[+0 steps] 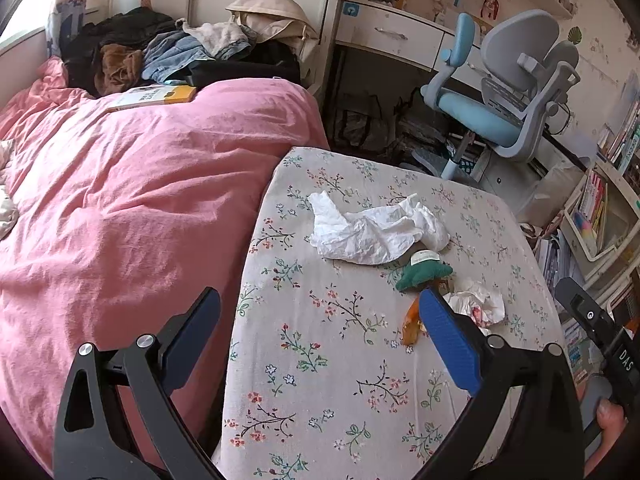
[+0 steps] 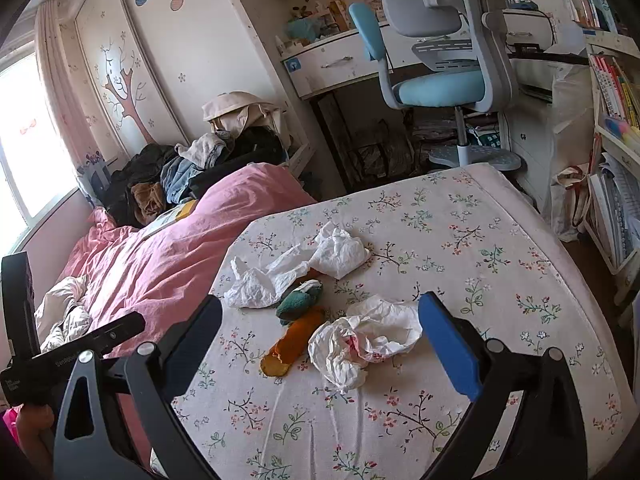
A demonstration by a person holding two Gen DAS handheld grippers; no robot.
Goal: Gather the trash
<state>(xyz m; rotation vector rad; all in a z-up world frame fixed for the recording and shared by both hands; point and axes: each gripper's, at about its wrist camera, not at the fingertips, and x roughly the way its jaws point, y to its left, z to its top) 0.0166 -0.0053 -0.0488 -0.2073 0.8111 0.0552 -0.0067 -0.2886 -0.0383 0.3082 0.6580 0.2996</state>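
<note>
Left wrist view, lower half: your left gripper [image 1: 320,320] hangs with its jaws spread wide and nothing between them, over the floral sheet [image 1: 320,400].
Big tissue: a large crumpled white tissue [image 1: 372,232] lies at frame centre on the sheet, well ahead of your fingertips.
Plush carrot: a green-and-orange plush carrot [image 1: 420,276] lies just below the big tissue, its green end touching the tissue's lower edge.
Small wad: a smaller paper wad [image 1: 480,304] with pink marks sits right of centre, just beyond your blue right finger [image 1: 448,344], which hides part of it.
Pink duvet: the pink duvet [image 1: 120,200] fills the left of the frame, with a clothes pile [image 1: 160,48] in the upper left.
Desk chair: a blue-and-grey desk chair [image 1: 500,92] stands in the upper right.
Lower right edge: your right gripper's body shows there with a fingertip on it.

Right wrist view, lower half: your right gripper [image 2: 320,320] is also spread open and empty.
Small wad: the paper wad [image 2: 360,344] lies at lower centre, between the two fingers in the frame and nearer the blue one [image 2: 448,344]; you cannot tell whether they touch.
Plush carrot: its orange body [image 2: 296,340] lies just left of the wad.
Big tissue: the tissue [image 2: 300,268] spreads above, at centre.
Desk chair: the chair [image 2: 440,40] stands at the top right.
Lower left edge: your left gripper's body shows there.
</note>
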